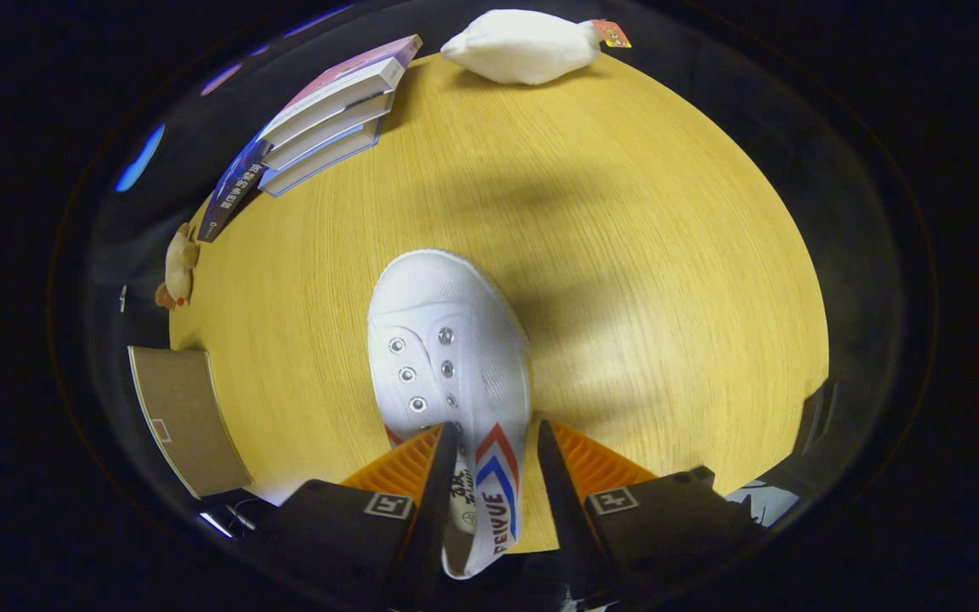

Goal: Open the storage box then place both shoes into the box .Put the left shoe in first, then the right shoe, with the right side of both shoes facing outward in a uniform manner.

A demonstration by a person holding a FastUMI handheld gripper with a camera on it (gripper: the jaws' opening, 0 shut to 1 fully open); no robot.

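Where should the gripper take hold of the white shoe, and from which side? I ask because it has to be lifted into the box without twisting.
Grip the white shoe by its side wall at the heel opening, coming from above. The gripper already straddles that wall, one finger inside the opening, one outside, not yet pressing; the toe points away.
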